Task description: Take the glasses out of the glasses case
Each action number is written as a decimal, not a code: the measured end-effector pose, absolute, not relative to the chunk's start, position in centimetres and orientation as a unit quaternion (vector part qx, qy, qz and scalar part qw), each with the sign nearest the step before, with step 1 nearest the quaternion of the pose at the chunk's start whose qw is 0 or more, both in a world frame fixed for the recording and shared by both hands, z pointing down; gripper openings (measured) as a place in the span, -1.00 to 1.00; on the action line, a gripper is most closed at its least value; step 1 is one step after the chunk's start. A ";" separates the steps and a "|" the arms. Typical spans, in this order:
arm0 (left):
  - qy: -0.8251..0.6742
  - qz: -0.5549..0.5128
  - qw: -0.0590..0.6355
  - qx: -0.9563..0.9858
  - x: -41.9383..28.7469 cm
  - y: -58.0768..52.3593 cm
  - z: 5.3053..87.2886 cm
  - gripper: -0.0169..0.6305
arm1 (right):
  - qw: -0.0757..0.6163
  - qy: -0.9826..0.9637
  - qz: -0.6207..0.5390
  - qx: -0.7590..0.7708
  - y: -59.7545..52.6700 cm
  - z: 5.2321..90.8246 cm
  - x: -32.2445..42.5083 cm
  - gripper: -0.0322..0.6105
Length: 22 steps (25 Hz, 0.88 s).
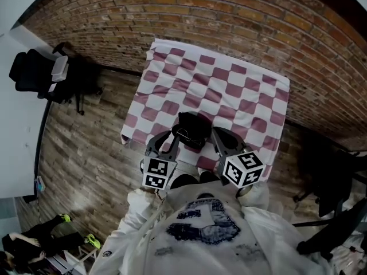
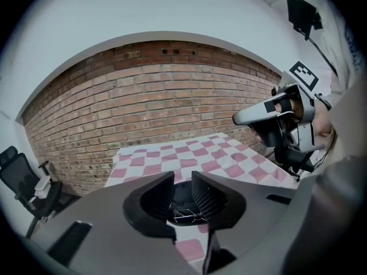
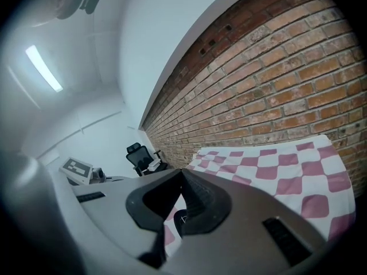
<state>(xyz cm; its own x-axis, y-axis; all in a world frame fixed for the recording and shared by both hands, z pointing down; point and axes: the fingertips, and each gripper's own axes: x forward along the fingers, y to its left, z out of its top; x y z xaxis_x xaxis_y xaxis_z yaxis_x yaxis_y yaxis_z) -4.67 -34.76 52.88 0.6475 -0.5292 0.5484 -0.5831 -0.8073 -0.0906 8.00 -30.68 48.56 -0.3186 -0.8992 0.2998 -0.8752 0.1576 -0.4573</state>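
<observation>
Thin wire-framed glasses (image 2: 186, 214) lie inside the open black glasses case (image 1: 192, 128), at the near edge of the bench (image 1: 229, 90) under its pink-and-white chequered cloth (image 1: 172, 90). The left gripper (image 2: 182, 179) flanks the case with fingers released, slightly apart. The right gripper (image 3: 179, 173), on the opposite side, has its fingers clenched together.

A pink-and-white checked tablecloth (image 1: 229, 90) covers a table beside the brick wall (image 1: 241, 16); a black office chair (image 1: 34, 70) stands well apart.

Soft checked cloth (image 1: 229, 90); rough brick wall (image 1: 258, 27); wood-plank floor (image 1: 86, 153); matt black glasses case (image 1: 192, 128).
</observation>
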 end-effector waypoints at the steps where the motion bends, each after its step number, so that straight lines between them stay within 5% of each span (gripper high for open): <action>1: -0.299 0.296 0.043 0.906 -4.5 -34.9 53.3 -0.68 | 0.021 0.759 -0.287 -0.584 -30.7 48.7 8.2 -0.86; 13: -0.166 0.388 0.001 0.906 -2.8 -35.5 58.0 -0.16 | 0.022 0.745 -0.303 -0.594 -31.1 50.0 9.5 -0.86; 22: -0.046 0.449 -0.060 0.890 -2.2 -35.6 61.7 -0.12 | 0.026 0.736 -0.314 -0.600 -31.6 50.6 10.2 -0.86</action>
<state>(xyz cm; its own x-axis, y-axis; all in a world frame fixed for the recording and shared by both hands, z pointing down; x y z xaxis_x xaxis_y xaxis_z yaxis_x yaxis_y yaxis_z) -2.17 -35.59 61.71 0.5919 -0.1356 0.7945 -0.0277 -0.9886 -0.1481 10.16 -31.59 50.60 -0.2795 -0.8987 0.3378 -0.8658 0.0838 -0.4933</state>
